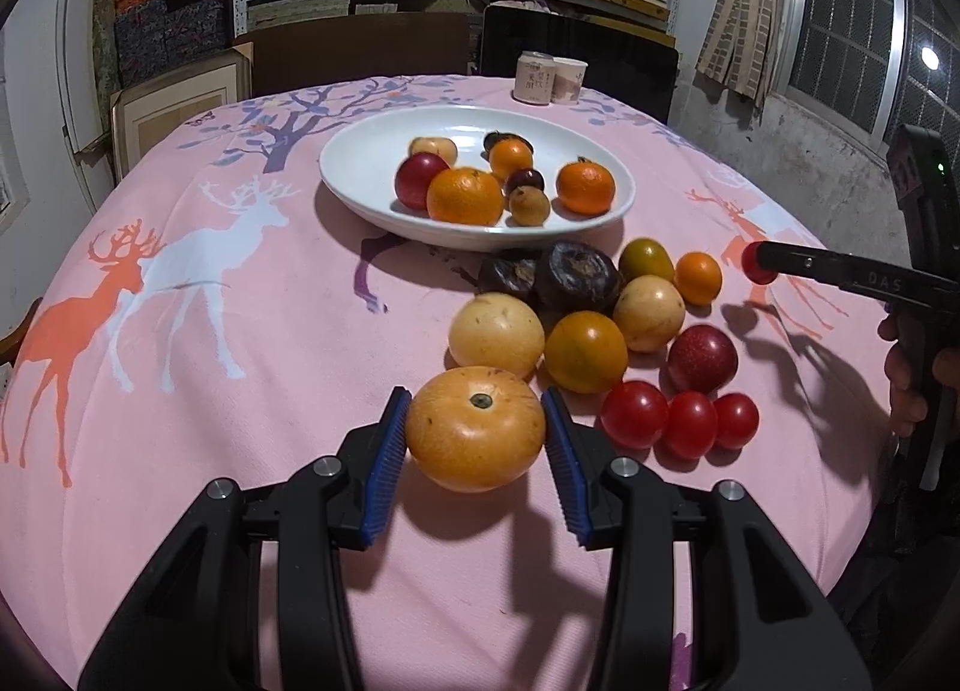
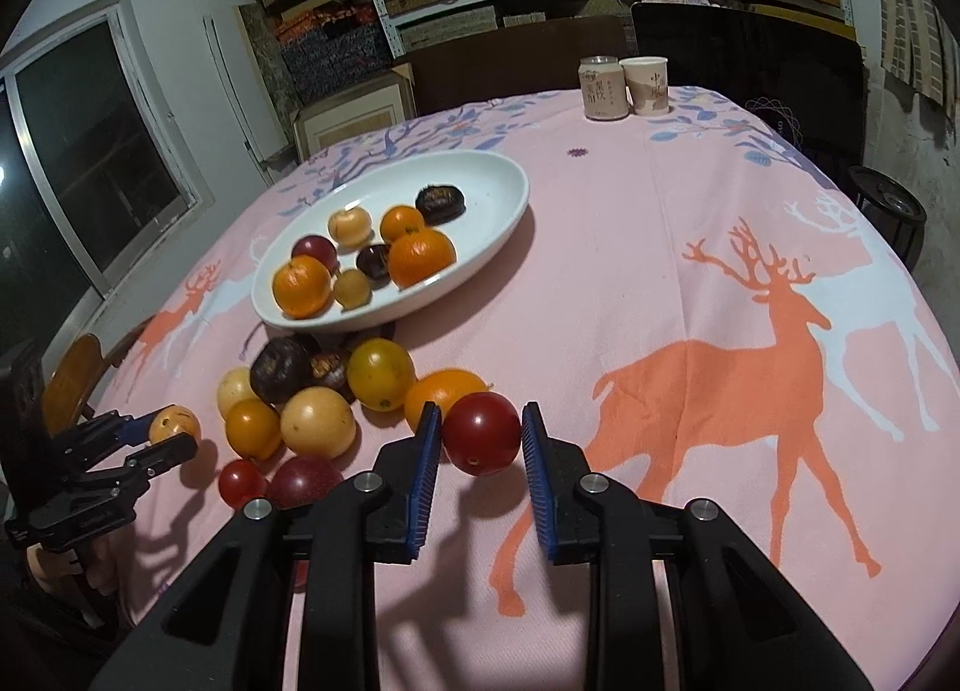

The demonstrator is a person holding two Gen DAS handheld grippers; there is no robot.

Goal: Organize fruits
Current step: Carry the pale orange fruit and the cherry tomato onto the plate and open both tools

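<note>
Fruits split two ways on the pink deer tablecloth (image 1: 240, 331): some already in the white oval dish (image 1: 360, 163), the rest heaped just in front of it.

Left wrist view: large yellow-orange fruit (image 1: 476, 428) pinched between the blue pads of the left gripper (image 1: 477, 439), stem scar facing up, shadow falling beneath it, so probably lifted clear of the cloth for the carry to the dish. Off to the right, right gripper (image 1: 759, 265) reaching in, clamped on a small red tomato (image 1: 755, 266). Three more tomatoes (image 1: 690, 421) left beside the heap.

Right wrist view: same red tomato (image 2: 482, 434) squeezed between the pads of the right gripper (image 2: 482, 439), pressed tight on so small a thing. Dish (image 2: 504, 181) up and to the left, room left at its far end. Can (image 2: 603, 88) and cup (image 2: 647, 85) standing well apart at the back.
</note>
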